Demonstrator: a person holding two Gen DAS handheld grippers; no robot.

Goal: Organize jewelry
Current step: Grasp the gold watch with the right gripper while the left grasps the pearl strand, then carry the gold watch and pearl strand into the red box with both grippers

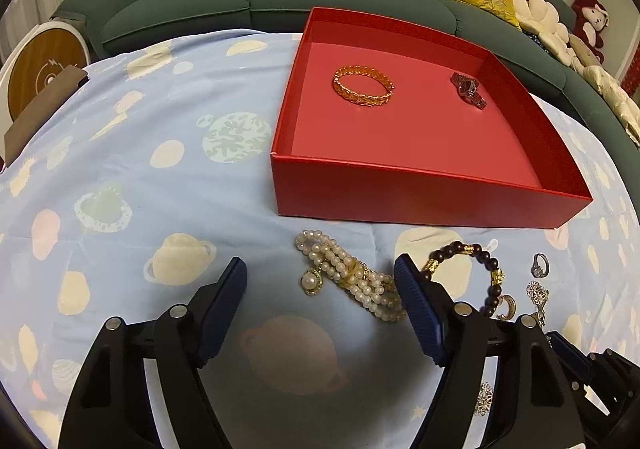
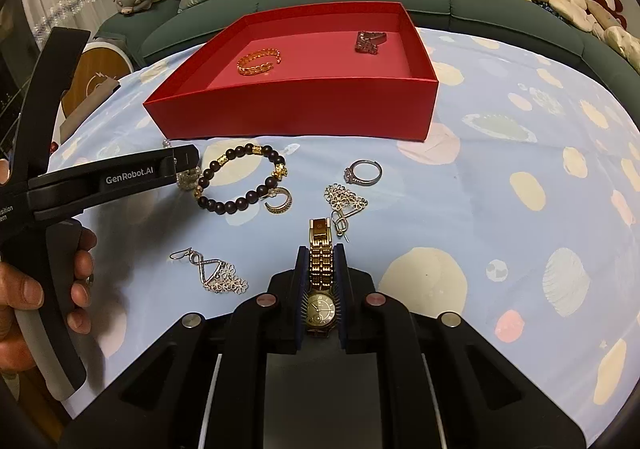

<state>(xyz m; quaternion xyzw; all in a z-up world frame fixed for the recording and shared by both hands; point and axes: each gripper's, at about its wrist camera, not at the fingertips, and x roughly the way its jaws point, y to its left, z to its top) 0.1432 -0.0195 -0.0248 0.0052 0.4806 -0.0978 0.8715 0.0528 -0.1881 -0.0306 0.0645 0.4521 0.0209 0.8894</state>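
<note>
A red box (image 1: 420, 197) (image 2: 296, 105) stands on the blue cloth and holds a gold bangle (image 1: 363, 86) (image 2: 258, 62) and a dark red watch (image 1: 469, 90) (image 2: 370, 41). My left gripper (image 1: 320, 269) is open, its fingers on either side of a pearl necklace (image 1: 352, 277) lying on the cloth. My right gripper (image 2: 321, 253) is shut on a gold watch (image 2: 321, 289) by its band. In front of the box lie a dark bead bracelet (image 2: 240, 177) (image 1: 480, 273), a silver ring (image 2: 363, 171) (image 1: 540, 264), a hoop earring (image 2: 279, 200) and flower earrings (image 2: 346, 201).
Another flower earring (image 2: 216, 273) lies left of my right gripper. The left gripper's body (image 2: 108, 179) and the hand holding it fill the left side of the right wrist view. A green sofa (image 1: 280, 5) with cushions and plush toys runs behind the table.
</note>
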